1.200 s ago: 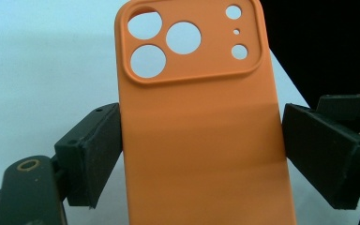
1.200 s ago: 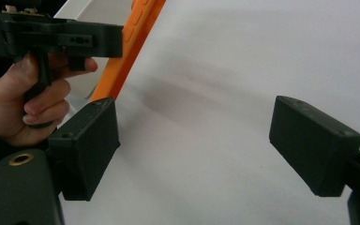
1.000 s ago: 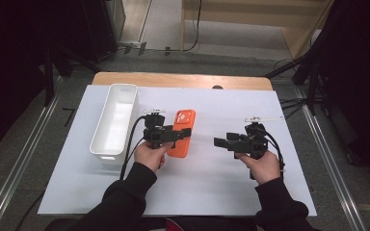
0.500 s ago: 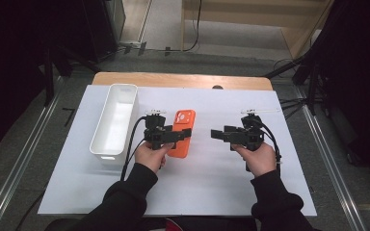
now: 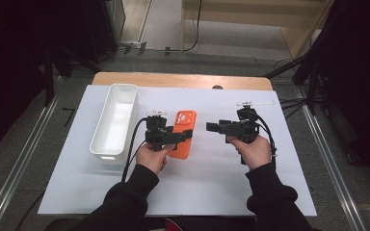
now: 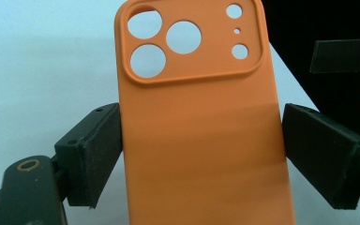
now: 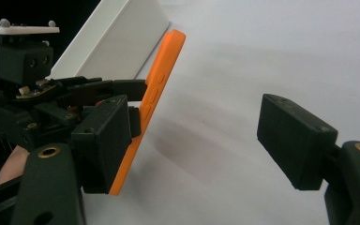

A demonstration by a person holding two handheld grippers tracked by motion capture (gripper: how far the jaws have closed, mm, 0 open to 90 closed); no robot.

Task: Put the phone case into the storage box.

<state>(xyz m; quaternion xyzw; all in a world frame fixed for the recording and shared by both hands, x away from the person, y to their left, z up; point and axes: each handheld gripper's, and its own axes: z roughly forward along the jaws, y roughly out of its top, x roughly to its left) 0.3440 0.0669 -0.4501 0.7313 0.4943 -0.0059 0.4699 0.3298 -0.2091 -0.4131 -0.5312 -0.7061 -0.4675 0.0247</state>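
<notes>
We seem to be in a recording lab: black curtains (image 5: 9, 72) flank the white-covered surface (image 5: 212, 178), tripod legs (image 5: 313, 82) stand beyond its right edge, and cables (image 5: 192, 29) cross the floor (image 5: 231, 50).

High view: even overhead light, white counter (image 5: 212, 183) bright, surroundings fall into near-black; whole frame soft, low detail. Left gripper view: orange phone case (image 6: 201, 140) sharp, faint banding across its lower half — counter behind washed out, bluish. Right gripper view: soft shadow under case edge, near black tongs slightly blurred, white tray (image 7: 117, 42) overexposed, dark corner at top left.
</notes>
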